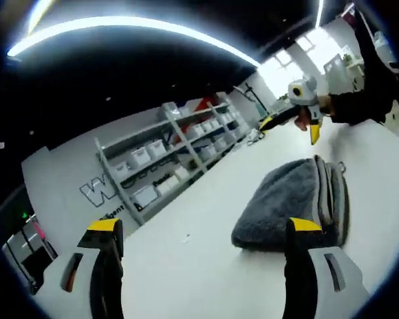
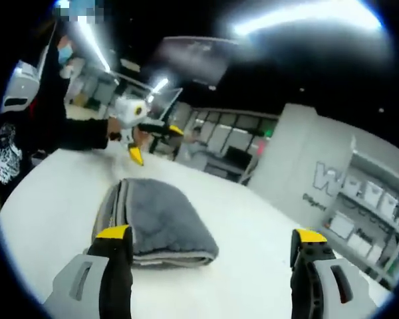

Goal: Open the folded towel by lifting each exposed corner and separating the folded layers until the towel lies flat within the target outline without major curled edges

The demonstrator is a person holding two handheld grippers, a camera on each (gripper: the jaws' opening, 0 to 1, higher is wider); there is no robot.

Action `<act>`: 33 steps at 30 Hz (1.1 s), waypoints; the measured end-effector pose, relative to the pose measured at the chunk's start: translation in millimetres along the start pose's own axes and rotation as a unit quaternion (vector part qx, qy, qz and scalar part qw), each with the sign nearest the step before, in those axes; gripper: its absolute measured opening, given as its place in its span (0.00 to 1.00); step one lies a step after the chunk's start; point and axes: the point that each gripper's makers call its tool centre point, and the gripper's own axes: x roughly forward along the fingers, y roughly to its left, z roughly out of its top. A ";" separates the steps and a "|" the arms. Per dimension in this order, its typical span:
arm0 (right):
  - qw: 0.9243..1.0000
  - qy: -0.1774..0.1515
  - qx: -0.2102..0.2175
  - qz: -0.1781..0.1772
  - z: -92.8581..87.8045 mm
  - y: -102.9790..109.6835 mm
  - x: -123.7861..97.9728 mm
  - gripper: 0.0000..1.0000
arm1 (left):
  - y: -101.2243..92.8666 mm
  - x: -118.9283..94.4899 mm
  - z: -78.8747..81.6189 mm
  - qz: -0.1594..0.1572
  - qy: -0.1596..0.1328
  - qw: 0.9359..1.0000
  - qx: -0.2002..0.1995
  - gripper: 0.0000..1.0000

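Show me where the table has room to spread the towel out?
The white table is bare on the shelf-side of the folded grey towel, between towel and shelves. It is crowded on the stacked-edge side, where the left gripper hangs.

- A storeroom or lab-like workroom.
- Metal shelves (image 1: 176, 156) hold rows of white bins (image 1: 141, 157).
- Large letters (image 2: 330, 179) mark the grey wall.
- Long strip lights (image 1: 120, 26) hang overhead.
- Wide white desk (image 1: 193, 259).
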 end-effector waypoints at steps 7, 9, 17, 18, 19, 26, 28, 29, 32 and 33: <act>0.997 -0.014 -0.061 -0.035 8.3 -10.4 -3.6 0.99 | -10.4 -2.4 1.0 -0.016 -0.010 0.996 0.085 1.00; 0.996 -0.015 -0.076 -0.035 9.1 -7.3 -3.9 0.99 | -10.4 -2.3 0.0 -0.012 -0.006 0.992 0.123 1.00; 0.992 0.013 -0.118 -0.036 -4.1 -6.4 -1.6 0.99 | -26.8 -0.7 -3.8 -0.043 -0.009 0.987 0.154 1.00; 0.992 0.012 -0.120 -0.034 -4.2 -5.5 -1.8 0.99 | -27.6 -1.1 -1.4 -0.045 -0.014 0.987 0.155 1.00; 0.992 0.012 -0.123 -0.032 -4.4 -4.4 -1.7 0.99 | -28.6 -1.4 1.2 -0.047 -0.020 0.987 0.152 0.99; 0.987 0.043 -0.152 -0.012 -20.2 6.7 4.7 0.98 | -42.2 1.0 -7.3 -0.070 -0.007 0.983 0.167 0.97; 0.987 0.049 -0.155 -0.009 -23.9 8.4 6.1 0.98 | -44.4 1.8 -10.2 -0.074 -0.002 0.982 0.172 0.96; 0.987 0.050 -0.155 -0.008 -24.6 8.7 6.6 0.97 | -45.1 2.0 -10.2 -0.075 -0.003 0.982 0.173 0.96; 0.987 0.050 -0.154 -0.006 -26.8 9.2 6.5 0.95 | -45.7 3.6 -6.6 -0.076 -0.013 0.982 0.171 0.95; 0.987 0.049 -0.155 -0.006 -26.7 10.0 7.4 0.95 | -46.3 3.8 -5.4 -0.076 -0.015 0.982 0.170 0.95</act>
